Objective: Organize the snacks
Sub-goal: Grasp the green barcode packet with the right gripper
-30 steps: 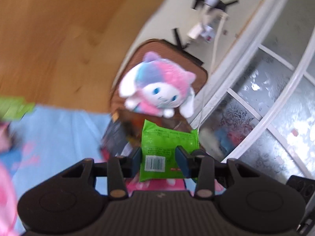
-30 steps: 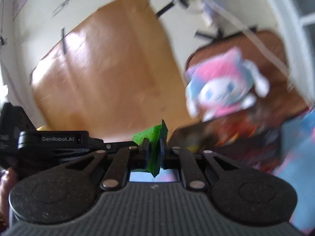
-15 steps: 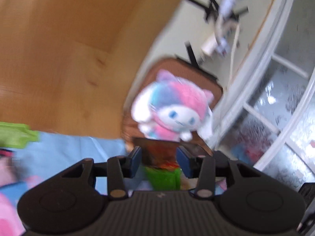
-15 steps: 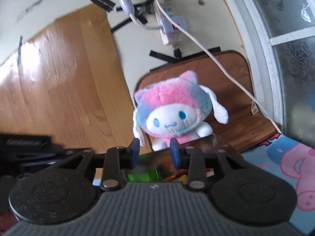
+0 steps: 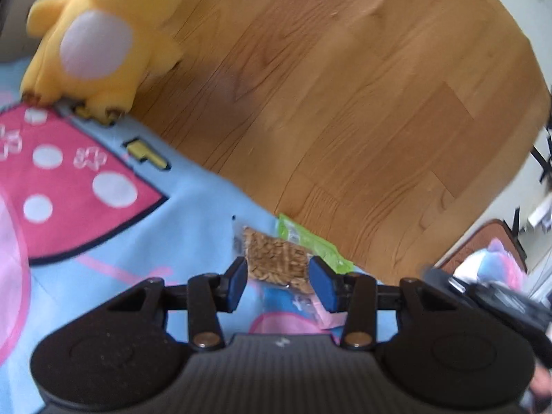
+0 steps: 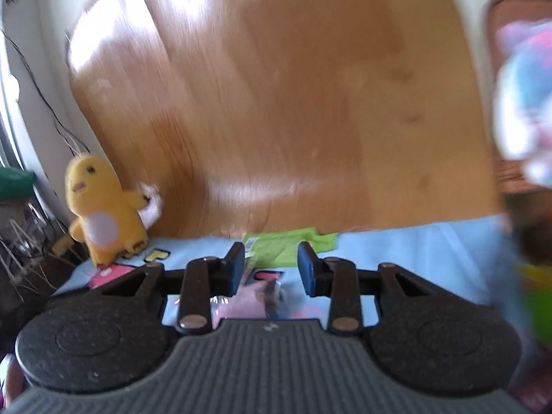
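Observation:
My left gripper (image 5: 280, 284) hangs open just above the blue cartoon mat (image 5: 193, 214), in the left wrist view. A clear packet of brown grain snack (image 5: 276, 262) lies on the mat and shows between its blue pads, which do not press on it. Behind it lies a green packet (image 5: 310, 241), and a pink packet (image 5: 327, 315) lies nearer. My right gripper (image 6: 272, 267) is over the same mat, its jaws opening with nothing gripped. Beyond its fingertips lies a green packet (image 6: 286, 241), and under them a pink packet (image 6: 252, 300).
A yellow plush (image 5: 96, 41) stands at the mat's far left corner (image 6: 103, 214). A pink and blue plush (image 6: 524, 86) sits on a brown cushion at the right. Wooden floor (image 5: 345, 103) lies beyond the mat. The other tool's black body (image 5: 490, 296) is close on the right.
Both grippers swung left, away from the pink and blue plush and the dark box, to the blue mat. The green packets they held are gone from their jaws. The right jaws opened.

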